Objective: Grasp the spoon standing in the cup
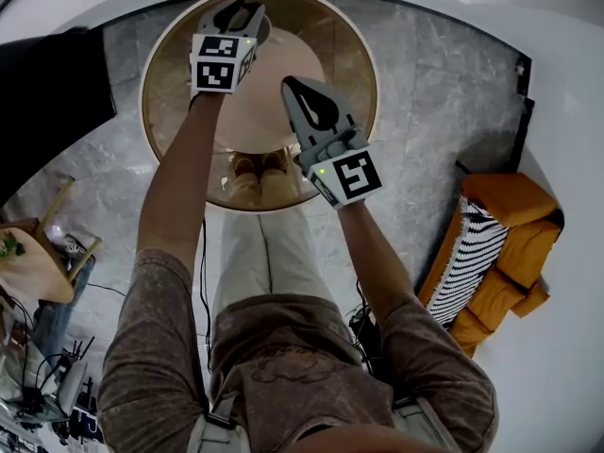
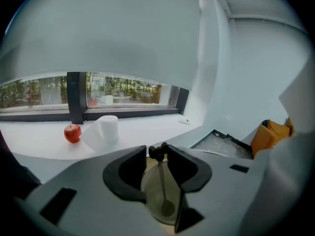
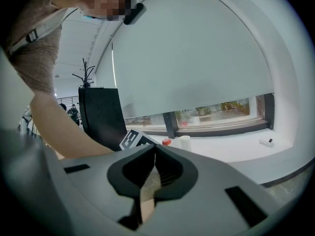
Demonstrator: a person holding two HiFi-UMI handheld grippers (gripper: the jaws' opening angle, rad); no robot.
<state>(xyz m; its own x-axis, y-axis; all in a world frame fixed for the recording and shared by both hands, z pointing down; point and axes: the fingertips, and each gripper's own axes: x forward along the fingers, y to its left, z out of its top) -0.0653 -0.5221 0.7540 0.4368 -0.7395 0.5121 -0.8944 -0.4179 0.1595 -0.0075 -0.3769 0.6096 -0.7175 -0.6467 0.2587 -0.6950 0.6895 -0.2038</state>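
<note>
In the left gripper view a thin spoon [image 2: 161, 181] stands in a pale cup [image 2: 150, 193], its bowl at the bottom and its dark knobbed top up between the jaws. My left gripper [image 2: 157, 150] is shut on that knob, with both tips touching it. From the head view the left gripper [image 1: 247, 8] is at the far rim of the round table [image 1: 170, 83], and it hides the cup there. My right gripper [image 1: 294, 86] hovers over the table's middle. In its own view the right gripper [image 3: 154, 149] is shut with nothing in it.
A red apple [image 2: 72, 132] and a white paper roll [image 2: 106, 129] sit on the window ledge beyond the table. An orange seat with a striped cushion [image 1: 495, 243] stands at the right. A dark block [image 1: 47, 102] and a small wooden side table [image 1: 38, 267] are at the left.
</note>
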